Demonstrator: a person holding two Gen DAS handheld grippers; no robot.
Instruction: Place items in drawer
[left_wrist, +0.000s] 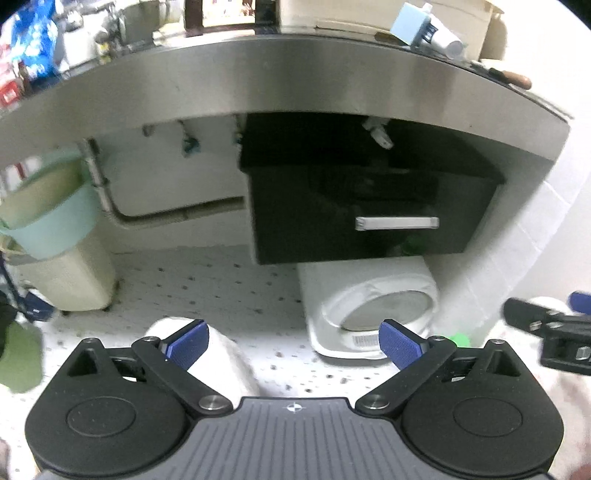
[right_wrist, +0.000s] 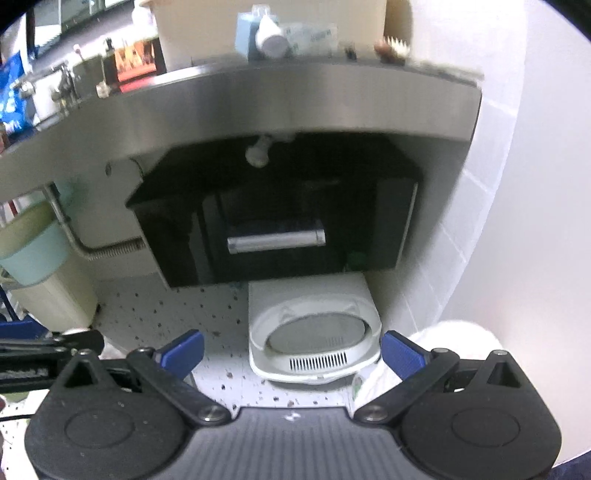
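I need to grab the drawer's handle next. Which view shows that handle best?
The right wrist view: the silver handle sits near centre, larger and facing the camera. The left wrist view shows it too, whole but smaller and off to the right.

left gripper (left_wrist: 293, 345) | black linkages, silver screws | blue ribbed fingers (left_wrist: 186, 345) | grey grooved body

I read the desk (left_wrist: 295, 77) edge as brushed, matt metal; the drawer (left_wrist: 369, 218) front as glossy black with a satin metal handle (left_wrist: 397, 223); the fingers (left_wrist: 188, 343) carry ribbed blue pads; the floor (left_wrist: 221, 288) is speckled.
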